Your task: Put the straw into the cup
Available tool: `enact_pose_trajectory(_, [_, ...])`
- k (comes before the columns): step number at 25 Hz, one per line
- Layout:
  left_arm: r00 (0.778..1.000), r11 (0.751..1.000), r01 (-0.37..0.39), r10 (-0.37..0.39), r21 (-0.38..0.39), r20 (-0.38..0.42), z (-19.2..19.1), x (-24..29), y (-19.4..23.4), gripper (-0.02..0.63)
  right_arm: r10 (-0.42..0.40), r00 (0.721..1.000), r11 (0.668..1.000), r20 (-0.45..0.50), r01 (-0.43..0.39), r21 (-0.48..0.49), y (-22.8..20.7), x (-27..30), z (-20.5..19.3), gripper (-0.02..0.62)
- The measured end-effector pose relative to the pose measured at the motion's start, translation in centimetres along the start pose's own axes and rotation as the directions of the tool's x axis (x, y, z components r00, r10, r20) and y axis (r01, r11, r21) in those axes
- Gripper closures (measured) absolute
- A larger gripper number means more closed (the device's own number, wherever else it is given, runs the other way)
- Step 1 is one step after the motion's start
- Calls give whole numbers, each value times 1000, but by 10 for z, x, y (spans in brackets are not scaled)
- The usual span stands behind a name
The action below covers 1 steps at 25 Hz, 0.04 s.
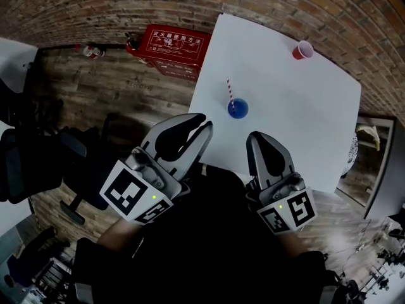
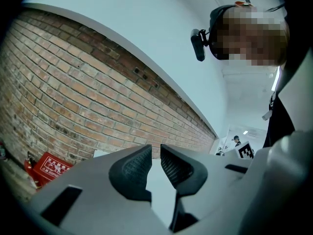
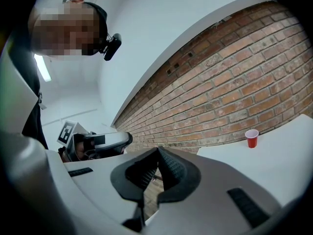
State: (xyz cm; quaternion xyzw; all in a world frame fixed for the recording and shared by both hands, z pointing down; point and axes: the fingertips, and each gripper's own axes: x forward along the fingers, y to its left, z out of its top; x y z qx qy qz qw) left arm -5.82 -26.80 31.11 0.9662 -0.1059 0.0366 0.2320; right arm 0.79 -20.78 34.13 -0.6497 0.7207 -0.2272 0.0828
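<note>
A blue cup stands on the white table with a red-and-white striped straw upright in it. Both grippers hang near my body, short of the table's near edge. My left gripper shows a narrow gap between its pads, with nothing in it. The right gripper has its tips touching and holds nothing. The blue cup and straw appear in neither gripper view.
A red cup stands near the table's far right corner. A red fire-equipment box sits by the brick wall left of the table. A dark office chair stands at the left.
</note>
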Motion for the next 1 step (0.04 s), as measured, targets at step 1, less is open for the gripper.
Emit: enact_pose_trajectory(1, [1000,1000,-2,2,13,-10,-2,1,1,540,-1,1000,1000,-1,1,1,0,0,0,572])
